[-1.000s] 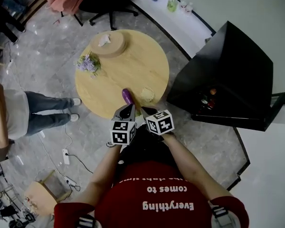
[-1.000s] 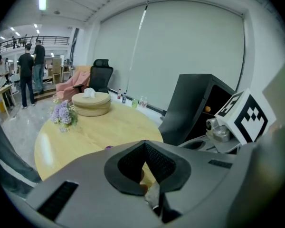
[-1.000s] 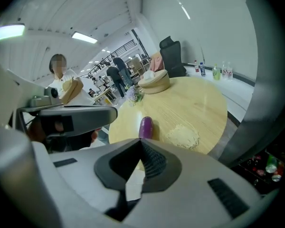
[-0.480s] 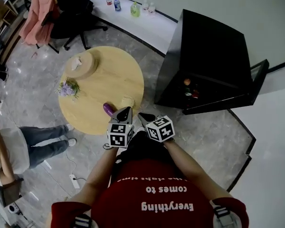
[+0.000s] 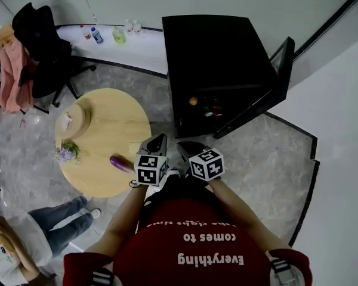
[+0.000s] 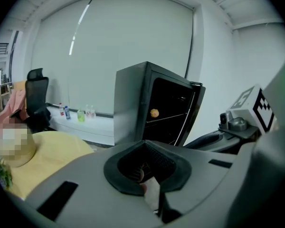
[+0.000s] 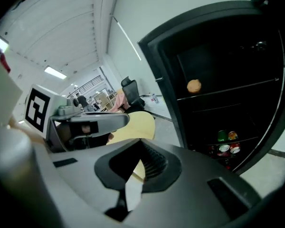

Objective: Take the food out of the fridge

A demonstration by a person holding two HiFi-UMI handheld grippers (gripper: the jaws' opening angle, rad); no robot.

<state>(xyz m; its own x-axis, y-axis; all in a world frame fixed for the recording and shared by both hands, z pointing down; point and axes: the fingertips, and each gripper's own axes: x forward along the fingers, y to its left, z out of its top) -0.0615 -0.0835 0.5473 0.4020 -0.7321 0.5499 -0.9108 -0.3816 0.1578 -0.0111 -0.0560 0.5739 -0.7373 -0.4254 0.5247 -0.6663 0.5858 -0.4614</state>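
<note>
A black fridge [image 5: 215, 52] stands with its door [image 5: 268, 94] swung open to the right. A round orange food item [image 5: 193, 100] lies on an upper shelf, also visible in the left gripper view [image 6: 154, 112] and the right gripper view [image 7: 194, 85]. Cans [image 7: 226, 144] sit on a lower shelf. A purple eggplant [image 5: 120, 162] lies on the round wooden table [image 5: 116, 127]. My left gripper [image 5: 157, 143] [image 6: 145, 153] and right gripper [image 5: 187, 150] [image 7: 140, 163] hang side by side in front of the fridge, well short of it. Both are shut, with nothing held.
The table also carries a flower bunch [image 5: 65, 154] and a wooden board [image 5: 73, 119]. A black chair [image 5: 42, 46] with pink cloth and several bottles [image 5: 110, 34] on a white ledge stand at the back left. A person [image 5: 30, 243] stands at lower left.
The view has swung from the table to the fridge, which now stands straight ahead. Both grippers moved together away from the table edge. The eggplant stays on the table.
</note>
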